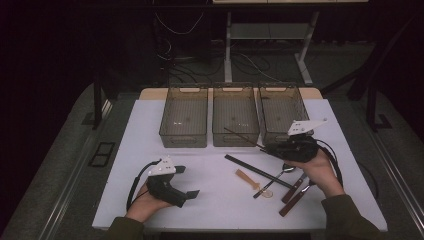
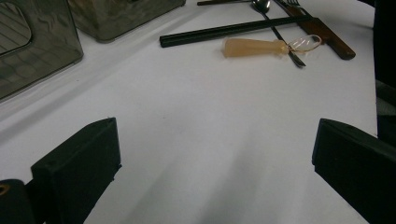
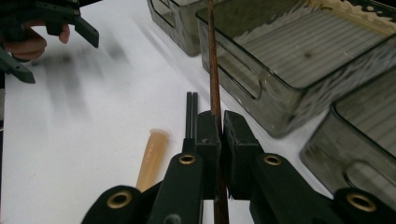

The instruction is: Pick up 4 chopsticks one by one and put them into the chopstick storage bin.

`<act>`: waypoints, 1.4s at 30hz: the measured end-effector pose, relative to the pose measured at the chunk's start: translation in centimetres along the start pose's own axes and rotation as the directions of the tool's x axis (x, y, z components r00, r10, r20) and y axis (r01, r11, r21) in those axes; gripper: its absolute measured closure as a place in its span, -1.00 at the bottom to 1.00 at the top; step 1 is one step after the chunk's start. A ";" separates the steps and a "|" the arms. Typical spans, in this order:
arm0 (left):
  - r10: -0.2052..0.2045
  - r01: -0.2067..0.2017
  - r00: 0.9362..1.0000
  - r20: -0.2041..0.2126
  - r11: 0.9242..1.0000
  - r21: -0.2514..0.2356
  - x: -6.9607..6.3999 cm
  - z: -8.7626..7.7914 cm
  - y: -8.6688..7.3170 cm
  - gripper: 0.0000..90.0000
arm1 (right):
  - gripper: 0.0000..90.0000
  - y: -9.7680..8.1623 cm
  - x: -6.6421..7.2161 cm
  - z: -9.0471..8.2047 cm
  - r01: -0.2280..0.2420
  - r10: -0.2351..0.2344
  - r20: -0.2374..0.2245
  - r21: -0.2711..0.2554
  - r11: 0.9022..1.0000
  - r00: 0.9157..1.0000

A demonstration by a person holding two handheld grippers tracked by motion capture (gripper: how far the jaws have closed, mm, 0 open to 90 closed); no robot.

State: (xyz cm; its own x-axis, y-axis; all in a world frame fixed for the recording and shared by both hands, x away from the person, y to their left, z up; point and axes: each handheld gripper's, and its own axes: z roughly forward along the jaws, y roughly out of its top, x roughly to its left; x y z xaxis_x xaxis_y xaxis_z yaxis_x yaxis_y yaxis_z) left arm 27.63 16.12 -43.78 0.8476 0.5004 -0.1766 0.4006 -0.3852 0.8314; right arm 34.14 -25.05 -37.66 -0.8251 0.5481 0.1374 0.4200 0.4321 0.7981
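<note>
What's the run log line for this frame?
right gripper: shut on brown chopstick, near middle bin | left gripper: open, empty, over table

The left gripper (image 2: 215, 163) hangs low over the white table (image 2: 196, 121), its two black jaws wide apart with nothing between them. At far left stand two smoky clear bins (image 2: 42, 42). Far ahead lie black chopsticks (image 2: 233, 30), and just beside them a pale amber handle (image 2: 254, 47) with a thin wire loop, touching a spoon (image 2: 275, 28) and lying near a brown-handled knife (image 2: 327, 35).
</note>
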 end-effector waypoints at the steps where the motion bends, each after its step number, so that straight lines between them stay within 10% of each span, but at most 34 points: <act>1: -0.001 0.001 1.000 -0.001 1.000 -0.001 0.0 0.0 0.0 -0.98 | 0.89 0.2 0.1 0.3 0.002 -0.002 0.003 0.002 1.000 1.000; 42: 0.008 -0.008 1.000 -0.012 1.000 0.008 -0.1 0.0 0.0 -0.98 | 0.89 11.4 1.8 10.4 -0.059 0.073 0.148 -0.100 0.993 0.986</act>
State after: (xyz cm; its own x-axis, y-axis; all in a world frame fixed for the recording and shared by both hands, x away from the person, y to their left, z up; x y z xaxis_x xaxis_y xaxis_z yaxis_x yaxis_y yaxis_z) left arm 27.56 16.09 -43.76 0.8468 0.5061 -0.1637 0.3966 -0.3956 0.8284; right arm 41.40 -11.73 -34.38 -0.7269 0.6784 0.1067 0.4277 0.3256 0.8433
